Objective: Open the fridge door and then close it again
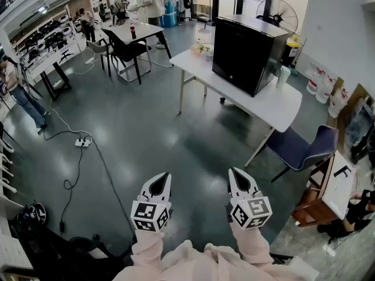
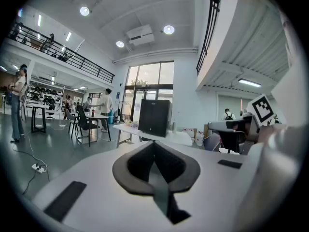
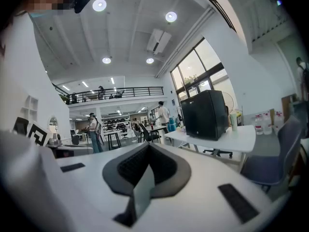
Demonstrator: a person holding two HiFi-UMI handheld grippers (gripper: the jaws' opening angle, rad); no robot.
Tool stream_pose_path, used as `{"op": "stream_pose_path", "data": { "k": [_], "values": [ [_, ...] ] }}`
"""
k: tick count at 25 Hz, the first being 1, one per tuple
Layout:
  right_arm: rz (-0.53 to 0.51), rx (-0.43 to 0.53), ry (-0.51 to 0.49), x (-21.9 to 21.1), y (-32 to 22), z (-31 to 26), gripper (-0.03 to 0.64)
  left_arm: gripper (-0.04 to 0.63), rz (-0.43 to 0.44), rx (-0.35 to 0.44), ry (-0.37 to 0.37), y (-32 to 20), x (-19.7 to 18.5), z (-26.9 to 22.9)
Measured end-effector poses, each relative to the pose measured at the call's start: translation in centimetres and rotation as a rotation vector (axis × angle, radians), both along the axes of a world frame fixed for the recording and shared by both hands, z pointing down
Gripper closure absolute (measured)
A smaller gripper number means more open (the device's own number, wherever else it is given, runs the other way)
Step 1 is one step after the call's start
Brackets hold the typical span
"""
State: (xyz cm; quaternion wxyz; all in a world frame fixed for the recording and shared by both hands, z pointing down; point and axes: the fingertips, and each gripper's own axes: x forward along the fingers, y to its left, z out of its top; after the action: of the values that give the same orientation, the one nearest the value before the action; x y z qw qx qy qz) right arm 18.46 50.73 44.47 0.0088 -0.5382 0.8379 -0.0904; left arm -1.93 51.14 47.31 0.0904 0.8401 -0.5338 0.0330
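Note:
A small black fridge (image 1: 246, 51) stands on a white table (image 1: 281, 107) across the floor, its door closed; it also shows far off as the fridge (image 2: 154, 117) in the left gripper view and the fridge (image 3: 205, 115) in the right gripper view. My left gripper (image 1: 162, 183) and right gripper (image 1: 237, 179) hang side by side low in the head view, well short of the table. Both are shut with nothing between the jaws. The left gripper (image 2: 153, 149) and the right gripper (image 3: 147, 153) show their pads pressed together.
A blue chair (image 1: 304, 148) stands at the table's near right corner. A power strip with cables (image 1: 82, 141) lies on the grey floor to the left. Further back are a black-legged table with chairs (image 1: 132, 40), a fan (image 1: 278, 13) and several people.

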Motion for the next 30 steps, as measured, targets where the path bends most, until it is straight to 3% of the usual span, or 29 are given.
{"op": "stream_pose_path", "data": {
  "k": [9, 15, 21, 30],
  "values": [
    [0.034, 0.032, 0.012, 3.8, 3.9, -2.6, 0.611, 0.583, 0.028, 0.068, 0.003, 3.5, 3.3, -3.7],
    [0.056, 0.041, -0.026, 2.6, 4.0, -2.6, 0.609, 0.583, 0.021, 0.086, -0.004, 4.2, 1.4, -4.1],
    [0.075, 0.048, 0.039, 1.0, 3.9, -1.9, 0.609, 0.583, 0.015, 0.079, -0.002, 3.8, -0.3, -3.1],
    [0.071, 0.008, 0.048, -1.5, 1.0, -0.8, 0.609, 0.583, 0.01, 0.056, -0.019, 1.9, -3.1, -2.3]
  ]
}}
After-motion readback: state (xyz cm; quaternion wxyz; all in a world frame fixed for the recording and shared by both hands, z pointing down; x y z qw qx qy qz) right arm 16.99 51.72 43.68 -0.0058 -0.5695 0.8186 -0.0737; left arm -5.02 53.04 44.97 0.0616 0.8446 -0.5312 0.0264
